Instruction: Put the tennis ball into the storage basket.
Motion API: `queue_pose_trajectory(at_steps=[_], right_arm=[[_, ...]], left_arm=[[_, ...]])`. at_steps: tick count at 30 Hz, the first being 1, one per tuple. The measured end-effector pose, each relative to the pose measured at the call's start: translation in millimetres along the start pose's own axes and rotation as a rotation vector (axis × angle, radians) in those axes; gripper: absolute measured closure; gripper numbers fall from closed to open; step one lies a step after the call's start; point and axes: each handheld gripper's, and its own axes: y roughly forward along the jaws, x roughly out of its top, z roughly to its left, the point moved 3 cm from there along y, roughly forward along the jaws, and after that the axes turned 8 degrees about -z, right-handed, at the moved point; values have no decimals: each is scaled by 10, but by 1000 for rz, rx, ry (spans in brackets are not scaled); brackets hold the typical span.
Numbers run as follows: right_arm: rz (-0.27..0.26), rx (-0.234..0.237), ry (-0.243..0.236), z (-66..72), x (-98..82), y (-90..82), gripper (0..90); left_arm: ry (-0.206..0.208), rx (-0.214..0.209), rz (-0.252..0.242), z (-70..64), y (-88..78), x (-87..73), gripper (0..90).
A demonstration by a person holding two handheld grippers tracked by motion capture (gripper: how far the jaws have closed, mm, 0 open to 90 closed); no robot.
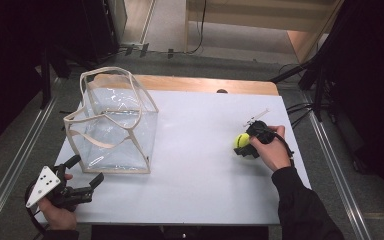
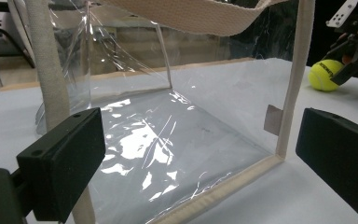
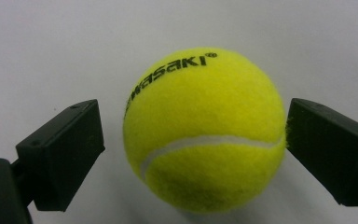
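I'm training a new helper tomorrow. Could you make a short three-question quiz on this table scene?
1. True or false: the tennis ball lies inside the clear bag.
2. Which claw has the ball between its jaws? A) the left claw B) the right claw
3. Fill in: the table has a ____ top.

Key
1. False. It sits on the table, apart from the bag.
2. B. One jaw touches the ball; the other shows a gap.
3. White.
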Motion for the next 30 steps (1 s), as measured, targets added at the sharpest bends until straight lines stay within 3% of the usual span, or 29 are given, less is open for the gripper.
queue_pose_trajectory(at_steps=[8,14,18,30], right_arm=[[17,-6,0,5,26,68,62],[32,-14,16,-6,20,90,131],[29,-13,24,-16,17,81,223],[21,1,26,-24,20,69,237]], left_arm=[[0,-2,1,3,-1,1,13],[0,-2,1,4,-1,1,13],[-1,-1,1,2,2,0,13],[0,-2,1,2,2,0,13]])
